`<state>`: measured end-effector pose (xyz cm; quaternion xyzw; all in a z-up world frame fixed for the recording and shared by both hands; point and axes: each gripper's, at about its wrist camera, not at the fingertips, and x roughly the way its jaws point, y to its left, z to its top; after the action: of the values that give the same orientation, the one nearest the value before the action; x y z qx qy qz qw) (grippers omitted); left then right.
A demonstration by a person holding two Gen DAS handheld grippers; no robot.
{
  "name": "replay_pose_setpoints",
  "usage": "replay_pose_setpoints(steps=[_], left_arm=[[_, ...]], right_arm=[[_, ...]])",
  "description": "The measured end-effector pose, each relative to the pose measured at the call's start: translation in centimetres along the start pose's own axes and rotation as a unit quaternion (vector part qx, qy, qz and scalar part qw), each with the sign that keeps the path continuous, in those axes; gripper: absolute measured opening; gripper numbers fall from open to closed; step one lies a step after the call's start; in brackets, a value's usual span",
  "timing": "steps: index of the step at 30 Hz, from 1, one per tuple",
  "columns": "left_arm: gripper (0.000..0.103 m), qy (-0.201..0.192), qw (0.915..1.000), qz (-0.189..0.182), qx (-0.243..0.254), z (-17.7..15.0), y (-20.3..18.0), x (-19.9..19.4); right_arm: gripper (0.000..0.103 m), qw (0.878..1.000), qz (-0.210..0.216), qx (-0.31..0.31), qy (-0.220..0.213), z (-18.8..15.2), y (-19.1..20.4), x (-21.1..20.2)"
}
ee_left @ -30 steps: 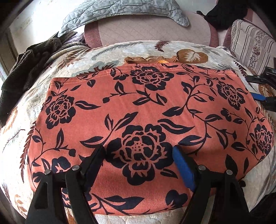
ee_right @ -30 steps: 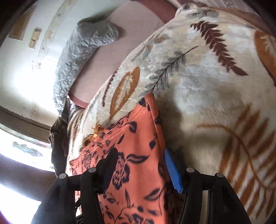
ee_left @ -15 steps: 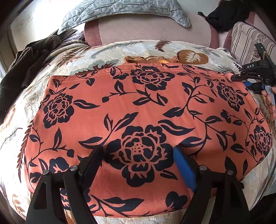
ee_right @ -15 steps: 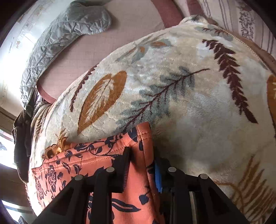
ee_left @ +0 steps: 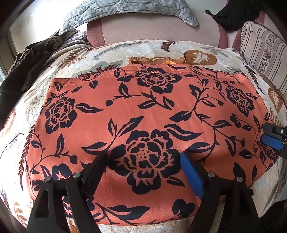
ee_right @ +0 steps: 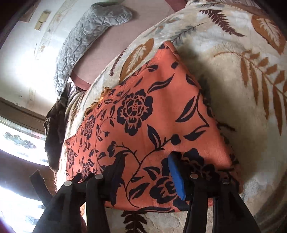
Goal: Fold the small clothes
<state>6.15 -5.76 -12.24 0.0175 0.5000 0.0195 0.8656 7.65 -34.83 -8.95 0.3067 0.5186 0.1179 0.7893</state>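
An orange garment [ee_left: 143, 111] with a black flower print lies flat on a leaf-patterned blanket [ee_left: 125, 48]. My left gripper [ee_left: 143, 161] is open over its near edge, jaws wide apart, holding nothing. My right gripper [ee_right: 145, 161] is open over the garment's right near part [ee_right: 143, 114], its jaws resting on or just above the cloth. The right gripper also shows at the right edge of the left wrist view [ee_left: 274, 141].
A small tan cloth [ee_left: 156, 60] peeks out behind the garment's far edge. A grey quilted cover [ee_left: 125, 9] lies on the pink backrest. A dark brown cloth [ee_left: 26, 61] sits at far left, a striped cushion [ee_left: 261, 48] at far right.
My right gripper was shut on the garment's far right corner half a second ago; it has let go, opened and moved back to the near right side. The left gripper stayed put.
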Motion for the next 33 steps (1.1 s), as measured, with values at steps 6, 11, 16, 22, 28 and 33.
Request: replay_pose_setpoints(steps=[6, 11, 16, 22, 28, 33], left_arm=[[0.084, 0.001, 1.0000, 0.004, -0.001, 0.0, -0.1, 0.0], [0.084, 0.001, 1.0000, -0.001, 0.003, 0.0, 0.0, 0.1], [0.084, 0.000, 1.0000, 0.001, 0.003, -0.1, -0.1, 0.1], [0.084, 0.003, 1.0000, 0.000, 0.002, -0.1, 0.0, -0.1], [0.084, -0.033, 0.9990, -0.019, -0.025, -0.2, 0.4, -2.6], [0.084, -0.005, 0.9996, -0.005, 0.028, -0.9, -1.7, -0.6]], right_arm=[[0.066, 1.000, 0.016, -0.018, -0.010, -1.9, 0.8, -0.3], [0.061, 0.999, 0.023, 0.018, -0.039, -2.4, -0.7, -2.1], [0.063, 0.996, 0.037, 0.063, -0.041, -5.0, -2.2, -3.2], [0.063, 0.988, 0.036, 0.142, -0.055, -5.0, -5.0, -3.4], [0.063, 0.985, 0.036, 0.155, -0.062, -4.2, -5.9, -3.2], [0.063, 0.982, 0.037, 0.166, -0.081, -2.8, -6.1, -2.6]])
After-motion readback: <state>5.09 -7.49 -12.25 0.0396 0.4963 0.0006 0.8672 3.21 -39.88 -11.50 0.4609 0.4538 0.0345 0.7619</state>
